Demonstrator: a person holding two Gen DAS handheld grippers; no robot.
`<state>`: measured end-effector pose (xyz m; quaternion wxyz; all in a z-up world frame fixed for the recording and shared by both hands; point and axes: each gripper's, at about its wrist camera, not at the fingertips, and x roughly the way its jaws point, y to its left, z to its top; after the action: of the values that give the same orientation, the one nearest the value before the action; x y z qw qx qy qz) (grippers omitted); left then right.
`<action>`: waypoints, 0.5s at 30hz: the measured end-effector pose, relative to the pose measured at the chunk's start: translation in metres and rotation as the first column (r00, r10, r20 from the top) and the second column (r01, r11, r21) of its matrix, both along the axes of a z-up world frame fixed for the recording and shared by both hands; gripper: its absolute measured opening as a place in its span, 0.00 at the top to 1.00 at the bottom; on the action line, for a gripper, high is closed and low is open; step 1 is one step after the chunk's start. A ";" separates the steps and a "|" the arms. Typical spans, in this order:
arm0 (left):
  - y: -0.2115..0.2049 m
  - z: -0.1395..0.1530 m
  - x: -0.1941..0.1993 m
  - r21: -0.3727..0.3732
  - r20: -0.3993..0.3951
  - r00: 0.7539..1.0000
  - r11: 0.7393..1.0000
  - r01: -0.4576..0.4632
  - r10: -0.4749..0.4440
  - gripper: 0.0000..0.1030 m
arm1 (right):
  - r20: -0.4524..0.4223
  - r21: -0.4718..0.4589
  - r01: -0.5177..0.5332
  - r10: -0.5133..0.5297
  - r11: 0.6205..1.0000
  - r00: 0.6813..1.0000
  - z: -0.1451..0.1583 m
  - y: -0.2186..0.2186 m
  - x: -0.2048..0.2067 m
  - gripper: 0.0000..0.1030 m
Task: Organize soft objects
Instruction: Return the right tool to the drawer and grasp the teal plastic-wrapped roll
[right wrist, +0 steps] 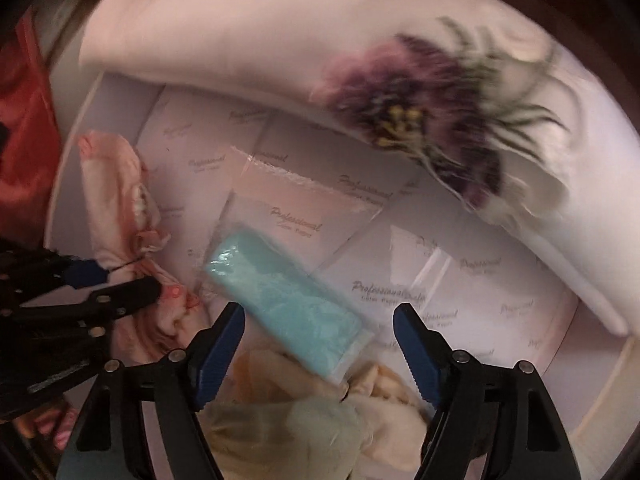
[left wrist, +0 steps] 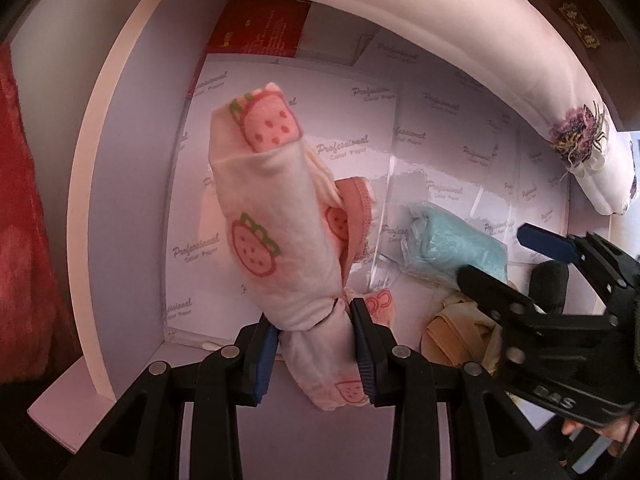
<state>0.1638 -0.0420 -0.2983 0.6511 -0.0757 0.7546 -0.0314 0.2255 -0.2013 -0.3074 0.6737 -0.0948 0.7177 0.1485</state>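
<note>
A rolled white cloth with pink strawberry prints (left wrist: 272, 220) hangs over a white box lined with printed paper sheets (left wrist: 280, 92); my left gripper (left wrist: 316, 332) is shut on its pinched lower part. In the right wrist view the same cloth (right wrist: 116, 184) and left gripper (right wrist: 120, 280) appear at the left. A teal cloth in a clear plastic bag (right wrist: 288, 304) lies on the paper, also seen from the left wrist (left wrist: 452, 244). My right gripper (right wrist: 320, 316) stands open, pointing down over the bag's near end, and its pads do not touch it. From the left wrist the right gripper (left wrist: 504, 256) shows at the right.
A crumpled cream-yellow cloth (right wrist: 300, 412) lies at the box's near side, below the teal bag. A long white pillow with a purple flower print (right wrist: 280, 52) curves along the far rim. A red fabric (left wrist: 20, 220) lies outside at left, and a red booklet (left wrist: 260, 28) sits in the far corner.
</note>
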 end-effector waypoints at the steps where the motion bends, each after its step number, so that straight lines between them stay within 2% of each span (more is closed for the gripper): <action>1: 0.000 0.000 0.000 0.002 0.001 1.000 1.000 -0.001 0.001 0.67 | -0.002 -0.008 -0.017 0.017 1.000 1.000 -0.004 0.002 0.001 0.25; 3: 0.001 0.000 0.000 0.006 0.003 1.000 1.000 -0.001 0.001 0.67 | -0.012 -0.013 -0.044 0.044 0.999 0.999 -0.011 0.006 0.000 0.29; 7: -0.003 0.005 -0.001 0.015 0.013 1.000 1.000 0.004 -0.004 0.67 | -0.021 -0.014 -0.079 0.079 0.997 0.997 -0.017 0.014 -0.001 0.48; 9: -0.005 0.008 -0.002 0.017 0.020 1.000 1.000 0.007 -0.007 0.67 | -0.019 -0.003 -0.076 0.076 0.997 0.997 -0.018 0.014 -0.002 0.52; 15: -0.009 0.026 -0.007 0.009 0.062 0.998 1.000 0.012 -0.013 0.67 | -0.011 -0.023 -0.063 0.063 0.998 0.998 -0.020 0.023 -0.015 0.54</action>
<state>0.1572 -0.0507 -0.2720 0.6742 -0.0672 0.7347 -0.0346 0.2106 -0.1787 -0.3275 0.6637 -0.1245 0.7196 0.1618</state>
